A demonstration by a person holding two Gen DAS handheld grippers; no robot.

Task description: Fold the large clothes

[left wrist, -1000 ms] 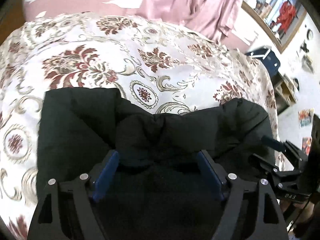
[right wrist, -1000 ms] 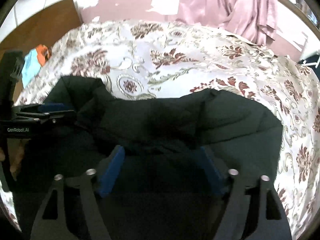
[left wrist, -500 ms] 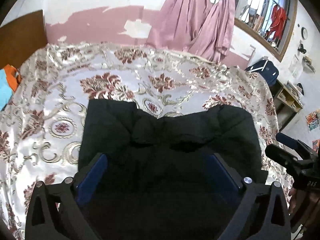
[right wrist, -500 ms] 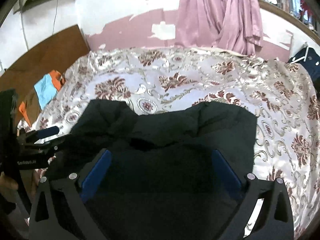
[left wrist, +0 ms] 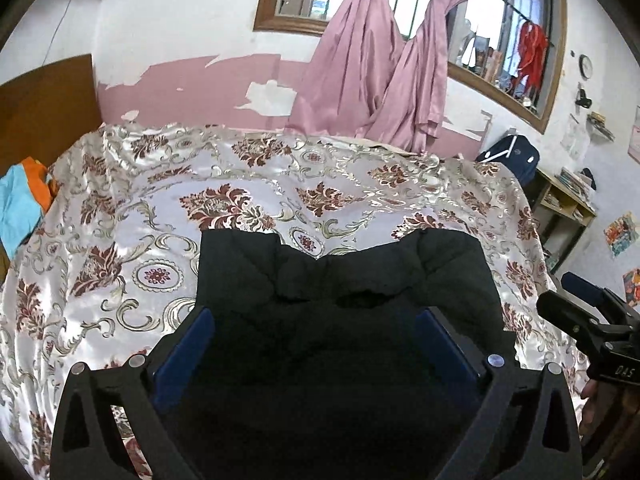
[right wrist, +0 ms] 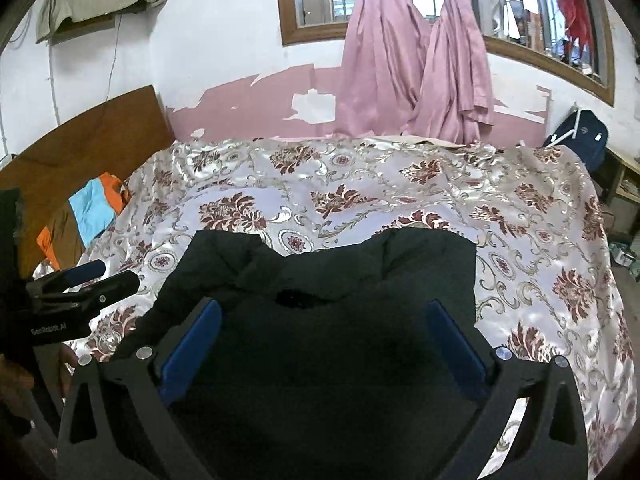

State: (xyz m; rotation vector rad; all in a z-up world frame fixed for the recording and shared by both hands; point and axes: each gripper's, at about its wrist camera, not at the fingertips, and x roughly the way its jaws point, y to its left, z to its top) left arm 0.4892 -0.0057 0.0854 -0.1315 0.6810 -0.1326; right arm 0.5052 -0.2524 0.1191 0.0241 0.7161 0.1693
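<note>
A black padded jacket (left wrist: 344,280) lies folded on the floral bed cover (left wrist: 240,184); it also shows in the right wrist view (right wrist: 328,276). My left gripper (left wrist: 316,320) is open and empty, raised above the jacket's near part. My right gripper (right wrist: 324,316) is also open and empty above the jacket. The right gripper shows at the right edge of the left wrist view (left wrist: 576,300); the left gripper shows at the left edge of the right wrist view (right wrist: 88,276). The jacket's near edge is hidden behind the gripper bodies.
A blue and orange cloth (right wrist: 94,208) lies by the brown headboard (right wrist: 80,136) at the left. Pink curtains (right wrist: 416,64) hang at the far wall. A dark blue bag (right wrist: 580,140) and a shelf (left wrist: 564,204) stand right of the bed.
Both grippers opened wider, let go of the jacket and pulled back and up from it. The jacket now lies flat on the bed and more of the room shows.
</note>
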